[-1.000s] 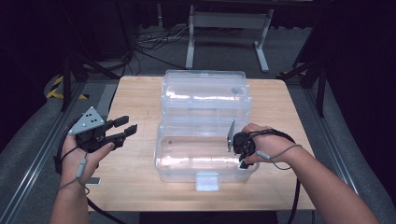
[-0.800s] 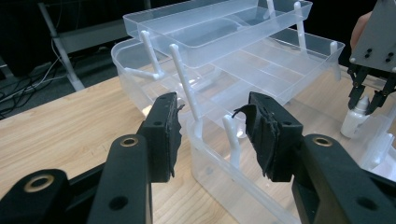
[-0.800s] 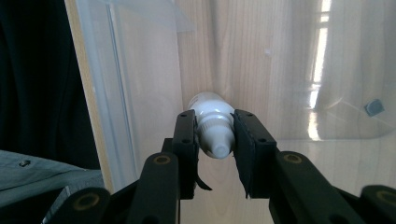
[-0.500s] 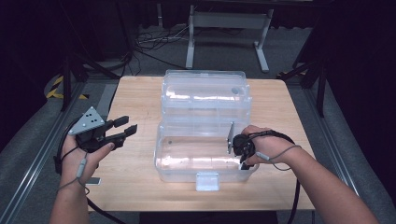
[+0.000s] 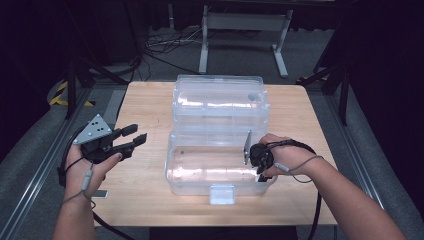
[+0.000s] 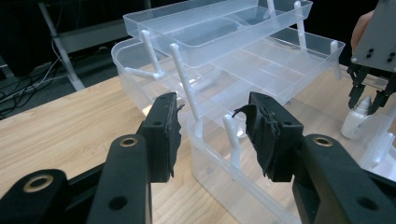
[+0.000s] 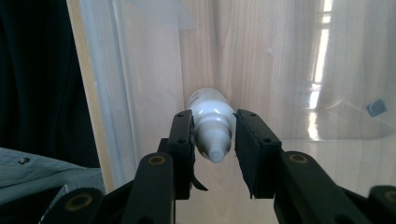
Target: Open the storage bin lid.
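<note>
Small white dropper bottle (image 7: 212, 125), capped, upright on floor of clear plastic tiered box (image 5: 220, 150), at its right end, lid trays swung open.

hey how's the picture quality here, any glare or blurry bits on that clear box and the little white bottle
High view: soft overall, white glare streaks across the clear plastic box, dark surroundings. Left gripper view: the left gripper jaws look sharp, and the box's tiers are evenly lit. Right gripper view: bright reflected bars at the right on the box's clear floor, a shine on the white bottle, and the right gripper jaws slightly soft.
</note>
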`<state>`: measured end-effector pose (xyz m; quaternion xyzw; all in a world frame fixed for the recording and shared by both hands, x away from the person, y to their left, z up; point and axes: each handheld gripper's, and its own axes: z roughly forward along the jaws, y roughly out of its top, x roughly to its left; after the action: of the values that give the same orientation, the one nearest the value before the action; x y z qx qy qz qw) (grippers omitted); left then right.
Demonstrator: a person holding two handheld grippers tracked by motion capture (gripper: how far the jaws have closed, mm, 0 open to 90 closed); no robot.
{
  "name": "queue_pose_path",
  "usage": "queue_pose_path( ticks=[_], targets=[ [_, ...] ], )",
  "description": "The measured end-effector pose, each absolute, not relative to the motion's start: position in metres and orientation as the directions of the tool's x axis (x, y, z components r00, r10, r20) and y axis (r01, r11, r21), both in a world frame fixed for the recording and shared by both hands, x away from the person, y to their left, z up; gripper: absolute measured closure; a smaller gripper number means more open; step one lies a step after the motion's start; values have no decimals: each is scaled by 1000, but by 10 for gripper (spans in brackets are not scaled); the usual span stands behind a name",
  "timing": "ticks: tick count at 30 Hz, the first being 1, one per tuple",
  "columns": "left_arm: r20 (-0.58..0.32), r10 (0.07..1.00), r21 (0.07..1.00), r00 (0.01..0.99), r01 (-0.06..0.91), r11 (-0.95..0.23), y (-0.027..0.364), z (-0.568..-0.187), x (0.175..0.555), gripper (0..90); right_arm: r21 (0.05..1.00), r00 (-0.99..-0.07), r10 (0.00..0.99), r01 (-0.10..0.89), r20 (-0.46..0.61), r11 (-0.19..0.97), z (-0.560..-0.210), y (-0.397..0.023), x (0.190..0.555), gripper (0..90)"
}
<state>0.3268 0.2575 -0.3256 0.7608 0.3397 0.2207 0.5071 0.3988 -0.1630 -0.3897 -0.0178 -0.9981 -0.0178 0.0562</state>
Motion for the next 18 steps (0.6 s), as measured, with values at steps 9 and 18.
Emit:
queue_pose_path(
  ticks=[9, 18],
  targets=[
    [-9, 741, 921, 671, 294, -254, 258, -326, 327, 542, 64, -995, 26, 32, 93, 997, -378, -162, 393, 662],
    [-13, 734, 921, 679, 294, -256, 254, -326, 329, 523, 161, -998, 37, 43, 41, 986, -342, -166, 383, 651]
  ],
)
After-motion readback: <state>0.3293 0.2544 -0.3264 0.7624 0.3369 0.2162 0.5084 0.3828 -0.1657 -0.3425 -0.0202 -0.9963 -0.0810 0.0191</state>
